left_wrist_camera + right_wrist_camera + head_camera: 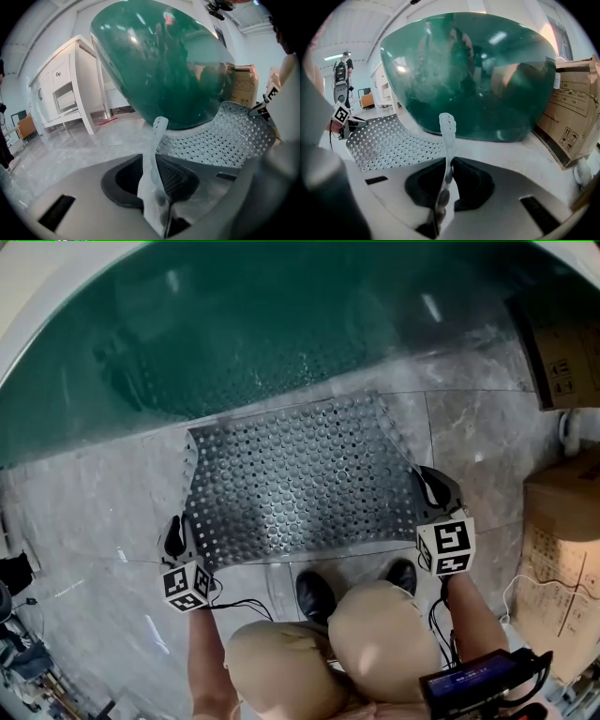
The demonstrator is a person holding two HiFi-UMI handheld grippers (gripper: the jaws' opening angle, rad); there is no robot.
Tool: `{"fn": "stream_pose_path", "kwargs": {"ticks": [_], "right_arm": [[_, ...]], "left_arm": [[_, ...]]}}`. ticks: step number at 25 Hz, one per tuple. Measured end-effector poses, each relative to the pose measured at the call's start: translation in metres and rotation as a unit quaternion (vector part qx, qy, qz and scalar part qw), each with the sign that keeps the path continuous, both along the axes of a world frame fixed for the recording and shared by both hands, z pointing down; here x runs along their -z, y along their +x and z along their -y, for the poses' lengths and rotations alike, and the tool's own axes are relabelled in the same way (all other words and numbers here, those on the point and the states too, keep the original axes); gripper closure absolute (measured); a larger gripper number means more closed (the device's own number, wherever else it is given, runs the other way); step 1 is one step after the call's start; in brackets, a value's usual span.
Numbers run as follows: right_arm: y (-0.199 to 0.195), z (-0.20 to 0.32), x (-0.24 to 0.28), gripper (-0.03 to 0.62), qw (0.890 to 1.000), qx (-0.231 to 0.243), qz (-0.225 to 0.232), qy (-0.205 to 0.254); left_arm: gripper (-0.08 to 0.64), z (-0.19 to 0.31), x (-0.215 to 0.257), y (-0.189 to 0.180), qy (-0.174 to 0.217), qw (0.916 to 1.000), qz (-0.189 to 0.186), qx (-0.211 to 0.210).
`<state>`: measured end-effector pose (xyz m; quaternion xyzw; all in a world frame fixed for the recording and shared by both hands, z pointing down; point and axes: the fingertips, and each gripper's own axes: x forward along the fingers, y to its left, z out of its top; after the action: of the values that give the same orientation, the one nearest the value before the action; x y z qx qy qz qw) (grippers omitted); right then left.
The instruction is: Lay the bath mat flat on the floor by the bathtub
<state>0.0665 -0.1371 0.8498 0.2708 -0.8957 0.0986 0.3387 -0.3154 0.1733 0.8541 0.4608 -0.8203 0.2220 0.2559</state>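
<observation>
The bath mat [300, 479] is a translucent grey sheet full of holes, spread on the marble floor beside the dark green bathtub [253, 324]. My left gripper [180, 538] is shut on the mat's near left edge. My right gripper [433, 491] is shut on its right edge. In the left gripper view a strip of the bath mat [153, 164] stands pinched between the jaws, the bathtub [159, 61] beyond. The right gripper view shows the bath mat's edge [446, 150] clamped upright, with the bathtub [468, 75] behind it.
Cardboard boxes [562, 343] stand at the right, with another box [562, 549] nearer. A white cabinet [65, 89] stands left of the tub. The holder's knees [347, 643] and shoes [317, 594] are just behind the mat. A person [343, 75] stands in the distance.
</observation>
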Motion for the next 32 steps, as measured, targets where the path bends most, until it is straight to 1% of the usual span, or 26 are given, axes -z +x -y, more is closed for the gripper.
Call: {"fn": "stream_pose_path", "kwargs": {"ticks": [2,4,9,14,21,28,32], "right_arm": [[0.002,0.003,-0.005,0.561,1.000,0.000,-0.001,0.000],[0.006,0.007,-0.011,0.559,1.000,0.001,-0.003,0.000],[0.013,0.016,-0.012,0.535,1.000,-0.010,0.006,0.013],[0.012,0.032,-0.001,0.528,0.999,-0.019,0.018,0.030],[0.012,0.041,0.008,0.528,0.998,-0.024,0.029,0.042],[0.009,0.047,0.013,0.529,0.998,-0.023,0.039,0.052],[0.005,0.048,0.017,0.529,0.997,-0.022,0.046,0.055]], "left_arm": [[0.465,0.000,0.001,-0.001,0.010,0.9999,0.001,0.006],[0.443,0.003,0.005,-0.001,0.023,0.9997,0.006,0.009],[0.442,0.012,0.042,-0.007,0.078,0.9962,0.029,0.025],[0.442,0.034,0.068,-0.001,0.109,0.9931,0.043,0.001],[0.442,0.047,0.063,0.010,0.116,0.9926,0.035,-0.009],[0.442,0.066,0.060,0.015,0.132,0.9906,0.032,-0.015],[0.443,0.070,0.055,0.018,0.131,0.9909,0.028,-0.019]]}}
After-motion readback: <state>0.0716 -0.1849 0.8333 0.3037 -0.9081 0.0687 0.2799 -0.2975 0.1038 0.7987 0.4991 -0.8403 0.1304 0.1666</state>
